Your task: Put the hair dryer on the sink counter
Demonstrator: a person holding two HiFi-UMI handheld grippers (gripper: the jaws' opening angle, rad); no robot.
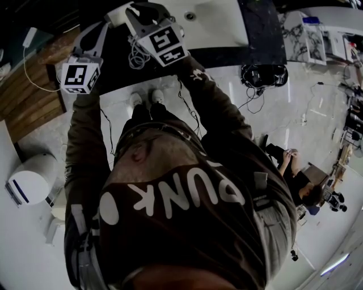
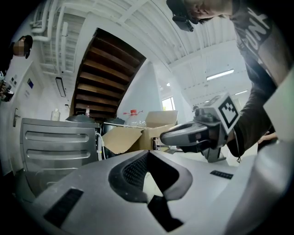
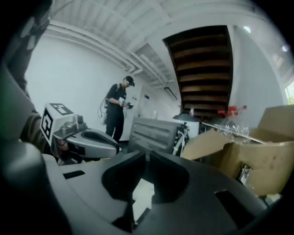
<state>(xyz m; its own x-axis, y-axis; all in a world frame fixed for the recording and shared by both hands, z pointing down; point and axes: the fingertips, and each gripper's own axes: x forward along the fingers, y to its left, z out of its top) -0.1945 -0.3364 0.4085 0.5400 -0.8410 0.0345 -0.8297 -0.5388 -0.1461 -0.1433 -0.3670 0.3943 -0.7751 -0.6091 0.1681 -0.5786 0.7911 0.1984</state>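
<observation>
From the head view I hold both grippers up over the dark sink counter (image 1: 261, 34), next to the white basin (image 1: 218, 22). A white object (image 1: 119, 14) with a coiled white cord (image 1: 136, 56) lies by the right gripper (image 1: 148, 12). It may be the hair dryer, but it is mostly hidden. The left gripper (image 1: 93, 39) is beside it, further left. In the right gripper view my jaws (image 3: 146, 158) stand almost together with nothing between them. In the left gripper view the jaws (image 2: 148, 158) meet at the tips, empty. Each gripper sees the other (image 2: 193, 135) (image 3: 87, 140).
An open cardboard box (image 3: 243, 156) and a grey metal cabinet (image 2: 55, 142) stand ahead under wooden stairs (image 2: 105, 78). A white round bin (image 1: 31, 178) is on the floor at left. A person sits at right (image 1: 298, 181), another stands (image 3: 117, 110). Cables (image 1: 264, 73) lie on the floor.
</observation>
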